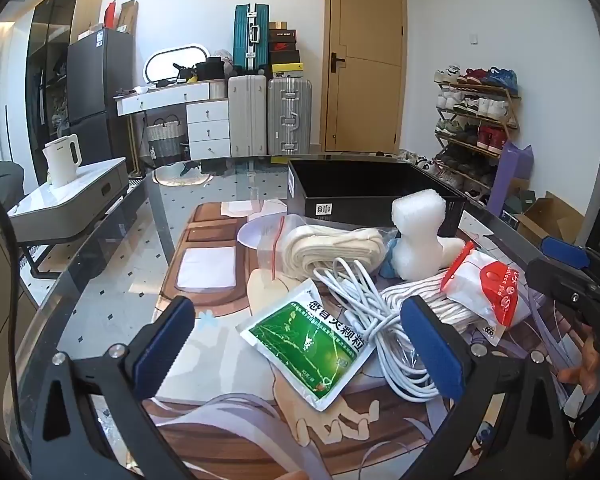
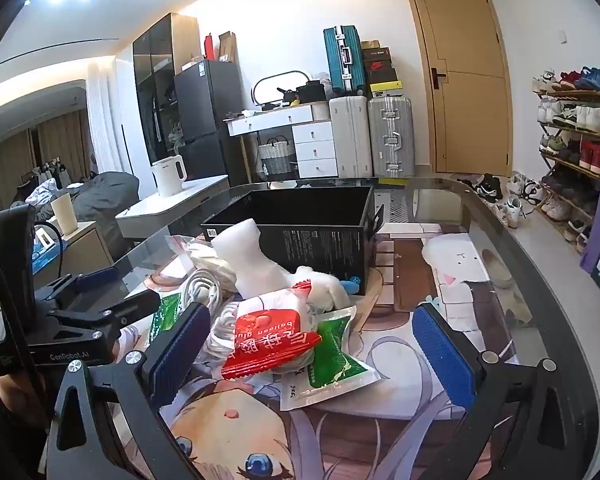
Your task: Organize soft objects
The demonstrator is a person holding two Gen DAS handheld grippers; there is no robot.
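A pile of soft things lies on the glass table in front of a black box [image 1: 364,192] [image 2: 300,232]. In it are a green sachet [image 1: 308,340] [image 2: 336,364], a coiled white cable [image 1: 364,296] [image 2: 200,288], a white foam piece [image 1: 416,236] [image 2: 252,260], a bag of cream cloth [image 1: 324,248], and a red-and-white packet [image 1: 488,292] [image 2: 268,340]. My left gripper [image 1: 300,348] is open, its blue pads [image 1: 432,348] either side of the sachet and cable without touching. My right gripper [image 2: 312,352] is open around the red packet.
A printed mat [image 1: 220,264] [image 2: 420,264] covers the table. The right gripper's body [image 1: 572,280] shows at the left view's right edge; the left one's body [image 2: 80,320] shows at the right view's left. A side table with a kettle [image 1: 62,160] stands left; a shoe rack [image 1: 476,120] stands right.
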